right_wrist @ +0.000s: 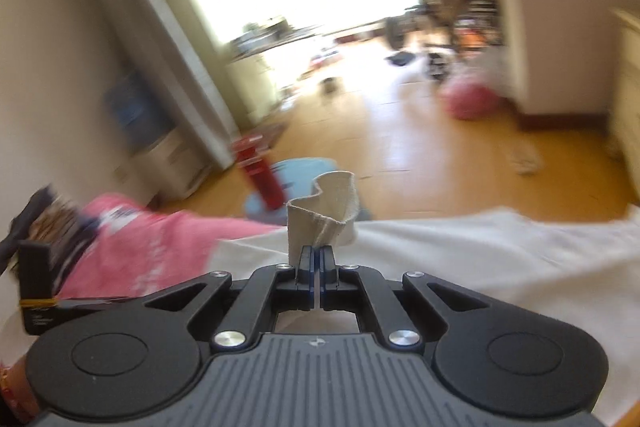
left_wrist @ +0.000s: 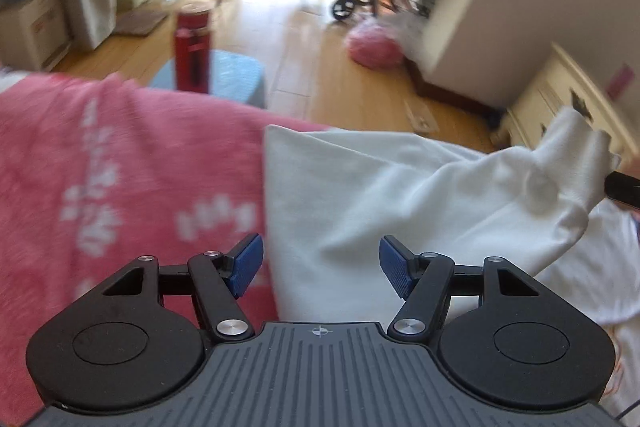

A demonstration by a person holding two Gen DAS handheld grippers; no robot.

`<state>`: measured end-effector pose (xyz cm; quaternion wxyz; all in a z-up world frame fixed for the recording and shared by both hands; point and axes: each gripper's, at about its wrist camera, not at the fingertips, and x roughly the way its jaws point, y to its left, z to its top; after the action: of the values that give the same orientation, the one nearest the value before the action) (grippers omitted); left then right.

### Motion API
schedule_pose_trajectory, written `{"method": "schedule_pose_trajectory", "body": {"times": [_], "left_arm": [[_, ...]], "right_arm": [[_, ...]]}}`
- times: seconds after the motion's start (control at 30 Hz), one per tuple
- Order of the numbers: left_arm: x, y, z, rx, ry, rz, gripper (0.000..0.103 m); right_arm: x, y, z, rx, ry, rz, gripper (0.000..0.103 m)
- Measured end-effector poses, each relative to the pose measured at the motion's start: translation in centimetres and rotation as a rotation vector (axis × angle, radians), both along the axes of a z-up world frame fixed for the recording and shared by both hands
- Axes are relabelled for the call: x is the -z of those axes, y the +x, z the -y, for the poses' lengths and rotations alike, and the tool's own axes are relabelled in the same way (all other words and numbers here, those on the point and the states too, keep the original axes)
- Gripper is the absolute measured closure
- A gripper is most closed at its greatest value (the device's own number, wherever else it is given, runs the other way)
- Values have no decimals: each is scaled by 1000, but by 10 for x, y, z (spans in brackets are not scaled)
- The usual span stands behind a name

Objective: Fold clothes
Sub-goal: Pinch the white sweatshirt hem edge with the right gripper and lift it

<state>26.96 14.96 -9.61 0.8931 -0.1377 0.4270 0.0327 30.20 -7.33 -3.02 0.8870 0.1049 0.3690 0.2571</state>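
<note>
The right hand-held gripper point(right_wrist: 319, 255) is clamped on a bunched edge of the white garment point(left_wrist: 400, 195), soft, light and limp, lying just ahead of the wide-apart left hand-held gripper point(left_wrist: 321, 263), which could pinch another edge.

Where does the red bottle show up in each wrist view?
Left wrist: the red bottle stands upper left, beyond the pink blanket, on a blue stool.
Right wrist: the bottle is blurred, left of centre, behind the pinched white garment.
Shared landmark: the pink blanket.
</note>
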Motion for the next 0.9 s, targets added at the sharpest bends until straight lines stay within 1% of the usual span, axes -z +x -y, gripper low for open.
{"method": "schedule_pose_trajectory", "body": {"times": [0.17,0.3,0.53,0.7,0.8,0.87,0.9], "left_arm": [[5,8,30,75,23,-2,37],[8,10,48,135,41,-10,37],[4,18,76,196,27,-10,35],[0,18,92,251,32,-8,34],[2,17,99,276,39,-17,32],[5,16,104,292,45,-30,32],[7,15,106,296,49,-36,32]], "right_arm": [[12,-11,78,190,48,-6,102],[13,-21,121,269,48,34,102],[15,-35,186,400,45,115,102],[24,-45,237,505,41,135,102],[44,-48,265,532,67,82,102],[64,-45,279,542,106,3,101],[76,-44,285,556,144,-61,100]]}}
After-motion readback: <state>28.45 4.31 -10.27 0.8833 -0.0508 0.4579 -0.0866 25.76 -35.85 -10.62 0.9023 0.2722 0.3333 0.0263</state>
